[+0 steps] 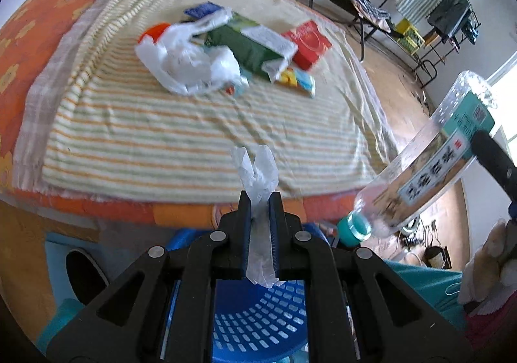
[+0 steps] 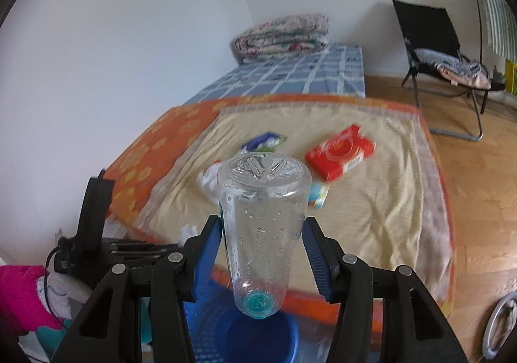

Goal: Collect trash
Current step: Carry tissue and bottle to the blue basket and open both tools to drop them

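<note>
My left gripper [image 1: 260, 198] is shut on a thin clear plastic scrap [image 1: 258, 174], held over a blue perforated basket [image 1: 258, 324]. My right gripper [image 2: 262, 225] is shut on a clear plastic bottle [image 2: 263, 217], held cap down with its teal cap [image 2: 258, 301] over the basket [image 2: 245, 337]. The bottle also shows in the left wrist view [image 1: 429, 162]. On the striped cloth [image 1: 161, 137] lie a white plastic bag [image 1: 190, 62], a green carton [image 1: 252, 46], a red box [image 1: 307, 43], a blue packet [image 1: 202, 11] and an orange lid [image 1: 155, 32].
The cloth covers an orange blanket [image 2: 152, 153] on a bed. A folded quilt [image 2: 281, 35] lies at the bed's far end. A black folding chair [image 2: 439, 49] stands on the wood floor to the right. A clothes rack [image 1: 449, 14] stands further right.
</note>
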A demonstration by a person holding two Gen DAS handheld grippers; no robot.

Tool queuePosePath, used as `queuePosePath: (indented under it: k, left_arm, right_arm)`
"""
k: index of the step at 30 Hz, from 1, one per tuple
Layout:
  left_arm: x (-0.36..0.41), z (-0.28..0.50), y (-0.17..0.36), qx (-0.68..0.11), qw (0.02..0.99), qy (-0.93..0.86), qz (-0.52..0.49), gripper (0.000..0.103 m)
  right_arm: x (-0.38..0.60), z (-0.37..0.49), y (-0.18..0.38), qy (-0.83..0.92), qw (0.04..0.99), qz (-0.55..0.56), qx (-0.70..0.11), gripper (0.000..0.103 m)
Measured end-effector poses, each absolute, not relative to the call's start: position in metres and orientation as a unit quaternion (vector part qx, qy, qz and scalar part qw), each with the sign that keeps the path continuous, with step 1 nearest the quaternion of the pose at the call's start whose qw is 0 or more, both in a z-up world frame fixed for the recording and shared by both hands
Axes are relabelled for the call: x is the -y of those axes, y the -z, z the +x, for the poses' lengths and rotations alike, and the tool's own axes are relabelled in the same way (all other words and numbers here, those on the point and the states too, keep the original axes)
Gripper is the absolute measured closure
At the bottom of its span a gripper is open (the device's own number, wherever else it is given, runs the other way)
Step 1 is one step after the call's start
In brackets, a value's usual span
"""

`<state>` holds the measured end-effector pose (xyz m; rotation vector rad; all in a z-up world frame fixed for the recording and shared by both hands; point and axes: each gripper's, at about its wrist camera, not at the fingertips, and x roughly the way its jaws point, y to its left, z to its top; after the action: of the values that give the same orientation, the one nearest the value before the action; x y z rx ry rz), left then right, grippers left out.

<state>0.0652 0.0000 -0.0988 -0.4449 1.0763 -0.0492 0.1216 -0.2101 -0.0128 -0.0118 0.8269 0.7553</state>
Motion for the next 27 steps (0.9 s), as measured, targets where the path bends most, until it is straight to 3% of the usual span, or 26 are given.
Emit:
queuePosePath:
  k: [25,27]
  left_arm:
    - [0.030,0.023,0.163,-0.576,0.801,0.013,-0.162,0.094]
    - [0.030,0.024,0.166,-0.580,0.799,0.012,-0.160,0.087]
  right_arm:
    - [0.198,0.072,0.119,-0.344,0.784,-0.061,-0.513,0.049]
    - [0.197,0.073,0.122,-0.342,0.782,-0.065,-0.518,0.049]
